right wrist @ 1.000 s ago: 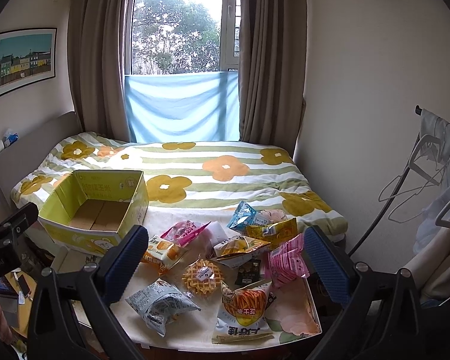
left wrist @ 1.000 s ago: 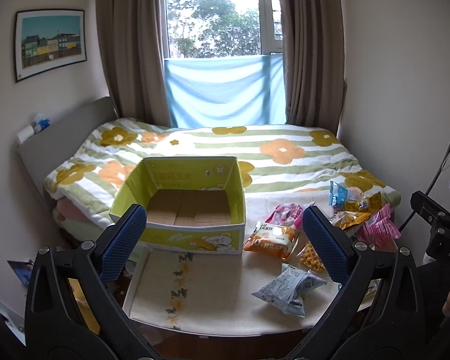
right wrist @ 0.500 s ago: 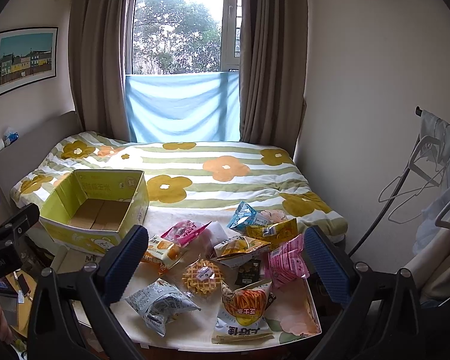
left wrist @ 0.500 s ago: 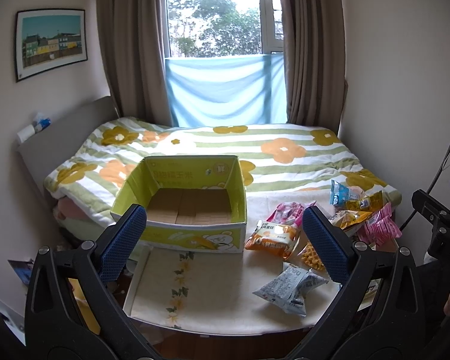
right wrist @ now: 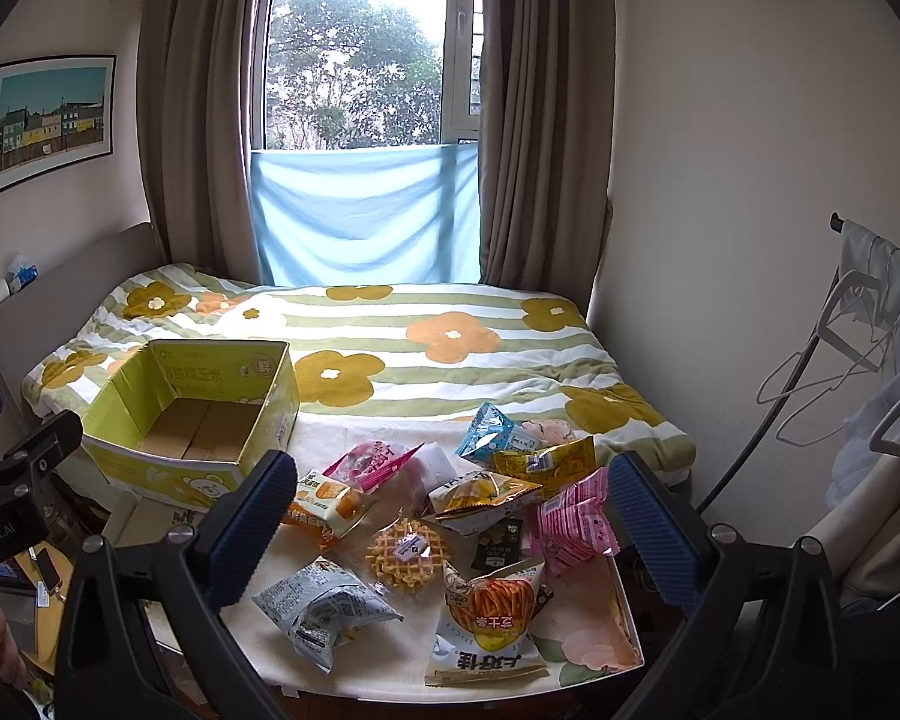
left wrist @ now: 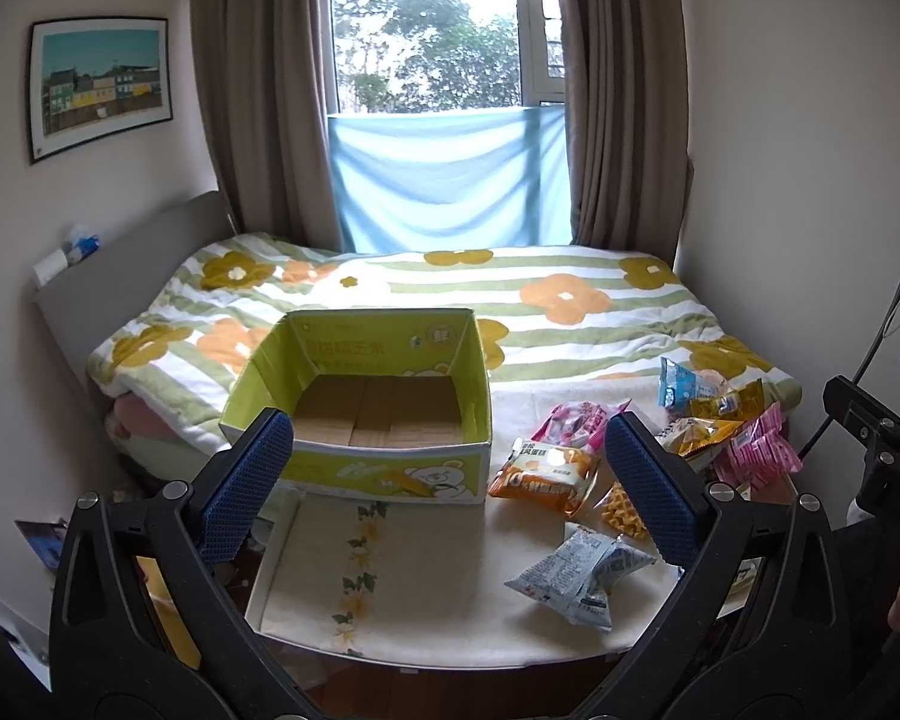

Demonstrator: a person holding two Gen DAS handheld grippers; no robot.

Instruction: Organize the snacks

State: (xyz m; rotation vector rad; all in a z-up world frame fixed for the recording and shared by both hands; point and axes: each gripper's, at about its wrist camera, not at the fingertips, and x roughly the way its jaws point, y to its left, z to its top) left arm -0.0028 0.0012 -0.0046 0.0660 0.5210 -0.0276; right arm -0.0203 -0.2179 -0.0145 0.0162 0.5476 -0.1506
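Observation:
An empty yellow-green cardboard box (left wrist: 360,462) stands at the back left of a small cloth-covered table (left wrist: 426,588); it also shows in the right wrist view (right wrist: 168,480). Several snack packets lie on the table's right half: a grey packet (right wrist: 321,603), a waffle (right wrist: 407,549), an orange bun packet (left wrist: 546,471), a carrot-stick bag (right wrist: 489,618) and a pink packet (right wrist: 570,519). My left gripper (left wrist: 450,480) is open and empty, above the table in front of the box. My right gripper (right wrist: 450,516) is open and empty, above the snack pile.
A bed with a flowered quilt (left wrist: 450,300) lies right behind the table. Walls close in on both sides. A clothes rack with hangers (right wrist: 840,360) stands at the right. The headboard (left wrist: 120,264) is at the left.
Both views have barely shifted. Nothing on the table has moved and both grippers stay open.

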